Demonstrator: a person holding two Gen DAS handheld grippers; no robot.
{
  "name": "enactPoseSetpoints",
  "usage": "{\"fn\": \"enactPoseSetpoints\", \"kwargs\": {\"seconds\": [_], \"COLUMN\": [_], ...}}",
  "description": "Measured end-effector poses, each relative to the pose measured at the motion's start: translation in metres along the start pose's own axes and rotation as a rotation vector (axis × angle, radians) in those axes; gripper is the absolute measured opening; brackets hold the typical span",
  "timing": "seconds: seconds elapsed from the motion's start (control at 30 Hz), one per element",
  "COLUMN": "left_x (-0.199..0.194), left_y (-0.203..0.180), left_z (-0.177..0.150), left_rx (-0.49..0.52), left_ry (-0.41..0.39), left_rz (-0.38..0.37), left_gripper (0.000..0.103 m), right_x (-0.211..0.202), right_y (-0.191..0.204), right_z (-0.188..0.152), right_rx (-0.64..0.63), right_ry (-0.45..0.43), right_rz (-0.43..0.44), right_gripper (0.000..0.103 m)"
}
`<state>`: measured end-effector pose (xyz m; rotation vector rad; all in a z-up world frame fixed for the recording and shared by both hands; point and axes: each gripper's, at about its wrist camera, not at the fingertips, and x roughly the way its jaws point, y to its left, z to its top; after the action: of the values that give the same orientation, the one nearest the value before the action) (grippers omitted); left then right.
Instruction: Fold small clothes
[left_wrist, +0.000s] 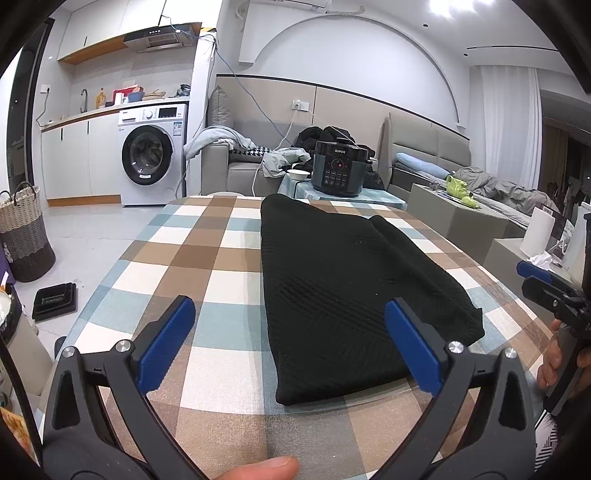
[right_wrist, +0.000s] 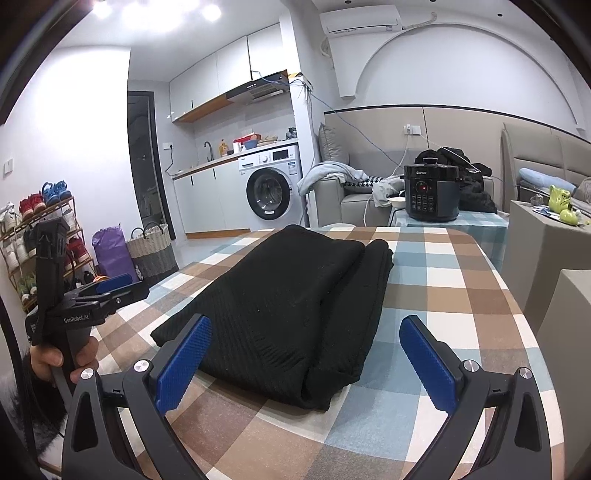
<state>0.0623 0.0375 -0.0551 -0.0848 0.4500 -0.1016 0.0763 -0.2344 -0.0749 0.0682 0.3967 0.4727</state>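
On the checked worktop (left_wrist: 221, 258) lies a folded black garment (left_wrist: 351, 280), lengthwise along its middle; the left gripper (left_wrist: 290, 343) and right gripper (right_wrist: 306, 358) hover at its near end, fingers (right_wrist: 184, 362) spread wide, grasping and touching nothing

even, cool white indoor light fills both fisheye views. ceiling lights (right_wrist: 155, 11) blow out to white glare at the top of the right wrist view, and another bright patch (left_wrist: 461, 7) sits at the top of the left wrist view. shadows are soft. straight lines bow strongly toward dark, vignetted corners. the black knit garment (left_wrist: 347, 291) shows little detail. focus is fairly sharp, slightly grainy.
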Motion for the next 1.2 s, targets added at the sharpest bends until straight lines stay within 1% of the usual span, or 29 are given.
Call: {"fn": "enactPoseSetpoints", "kwargs": {"seconds": [1.2], "left_x": [-0.0008], "left_y": [-0.0005], "left_z": [-0.0003], "left_rx": [0.001], "left_ry": [-0.001], "left_rz": [-0.003], "left_gripper": [0.102], "right_x": [0.0], "right_y": [-0.0036], "right_z": [0.0003], "right_rx": [0.021], "right_ry": [-0.009], "right_rz": [-0.005], "right_gripper": [0.103]}}
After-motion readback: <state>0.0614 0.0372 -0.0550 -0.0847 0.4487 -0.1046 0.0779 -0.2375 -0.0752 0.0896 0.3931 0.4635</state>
